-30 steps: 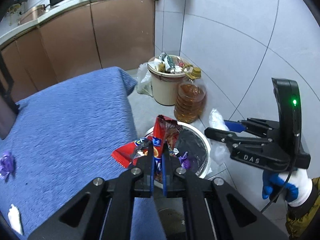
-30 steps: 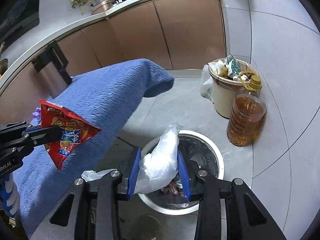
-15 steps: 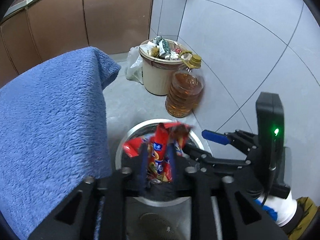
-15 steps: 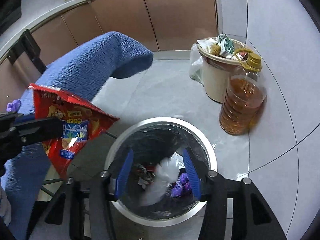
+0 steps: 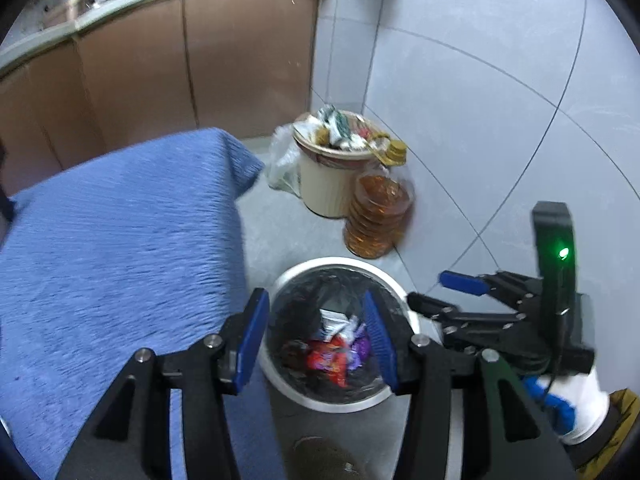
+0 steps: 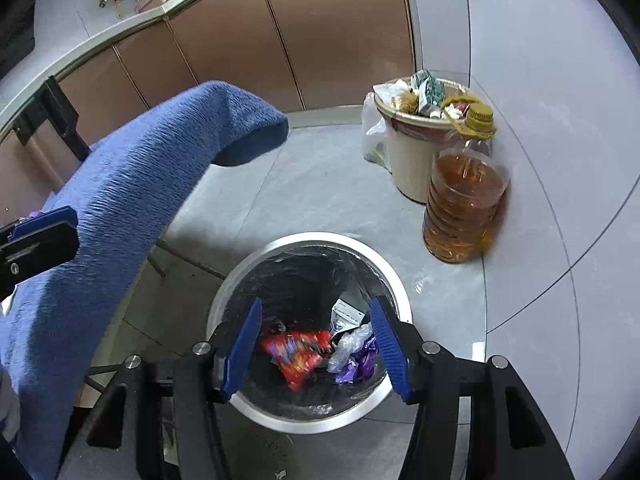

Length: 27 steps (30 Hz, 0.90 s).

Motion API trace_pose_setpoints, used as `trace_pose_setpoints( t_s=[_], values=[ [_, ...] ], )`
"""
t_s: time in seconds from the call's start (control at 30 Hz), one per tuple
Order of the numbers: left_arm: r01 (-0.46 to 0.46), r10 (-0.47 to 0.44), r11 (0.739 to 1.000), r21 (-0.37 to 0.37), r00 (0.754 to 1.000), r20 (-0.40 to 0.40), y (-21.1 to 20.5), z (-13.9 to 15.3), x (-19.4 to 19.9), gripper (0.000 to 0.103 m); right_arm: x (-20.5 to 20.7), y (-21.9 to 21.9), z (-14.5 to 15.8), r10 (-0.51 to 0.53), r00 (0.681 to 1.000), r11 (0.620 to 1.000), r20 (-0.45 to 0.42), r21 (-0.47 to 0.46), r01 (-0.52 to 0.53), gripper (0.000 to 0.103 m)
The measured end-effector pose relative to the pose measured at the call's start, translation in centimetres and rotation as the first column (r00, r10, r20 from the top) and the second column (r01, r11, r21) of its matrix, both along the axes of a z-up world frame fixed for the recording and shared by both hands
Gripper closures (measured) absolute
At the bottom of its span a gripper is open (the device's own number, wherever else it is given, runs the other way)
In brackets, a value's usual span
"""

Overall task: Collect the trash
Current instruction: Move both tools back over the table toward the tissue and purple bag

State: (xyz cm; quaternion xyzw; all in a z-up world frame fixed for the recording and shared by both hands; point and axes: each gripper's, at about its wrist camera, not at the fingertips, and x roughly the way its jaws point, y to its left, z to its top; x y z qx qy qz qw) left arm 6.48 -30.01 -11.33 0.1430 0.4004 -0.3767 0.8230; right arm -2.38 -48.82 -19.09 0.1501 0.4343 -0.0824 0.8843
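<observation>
A round metal trash bin (image 5: 288,280) (image 6: 304,240) with a black liner stands on the floor below both grippers. Inside lie a red snack bag (image 5: 326,362) (image 6: 298,354), a clear plastic bag (image 6: 350,344), purple wrappers (image 6: 360,364) and a white packet (image 6: 346,314). My left gripper (image 5: 316,340) is open and empty above the bin. My right gripper (image 6: 318,354) is open and empty above it too; it also shows in the left wrist view (image 5: 436,292). The left gripper's fingertip (image 6: 44,220) shows at the left edge of the right wrist view.
A table under a blue cloth (image 5: 112,248) (image 6: 132,192) stands left of the bin. A full beige waste bucket (image 5: 324,184) (image 6: 408,160) and a large bottle of amber oil (image 5: 378,216) (image 6: 464,208) stand by the tiled wall. Brown cabinets (image 6: 280,40) run behind.
My left gripper has opened and dropped the red snack bag into the bin. My right gripper let go of the clear plastic bag earlier; it now lies in the bin.
</observation>
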Motion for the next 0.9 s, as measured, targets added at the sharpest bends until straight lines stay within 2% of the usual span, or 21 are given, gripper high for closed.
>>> trace_pose_setpoints(
  t_s=[0.2, 0.4, 0.57, 0.8, 0.9],
  values=[
    [-0.075, 0.075, 0.997, -0.011, 0.995, 0.059, 4.8, 1.3, -0.4, 0.056, -1.1, 2.4, 3.4, 0.031, 0.997, 1.000, 0.064, -0.005, -0.031, 0.049],
    [-0.190, 0.194, 0.980, -0.051, 0.975, 0.105, 11.5, 2.9, -1.1, 0.056, -2.2, 5.7, 7.0, 0.082, 0.988, 0.996, 0.131, -0.031, -0.079, 0.048],
    [-0.288, 0.298, 0.953, -0.089, 0.946, 0.126, 17.5, 4.6, -1.4, 0.056, -3.1, 8.9, 10.0, 0.135, 0.974, 0.990, 0.183, -0.054, -0.127, 0.046],
    [-0.392, 0.401, 0.916, -0.087, 0.904, 0.151, 24.7, 5.8, -2.2, 0.056, -3.3, 13.7, 13.4, 0.220, 0.947, 0.974, 0.233, -0.101, -0.201, 0.045],
    [-0.440, 0.448, 0.894, -0.080, 0.880, 0.161, 27.6, 5.9, -2.4, 0.052, -3.3, 15.4, 14.5, 0.251, 0.936, 0.966, 0.245, -0.121, -0.227, 0.044]
  ],
)
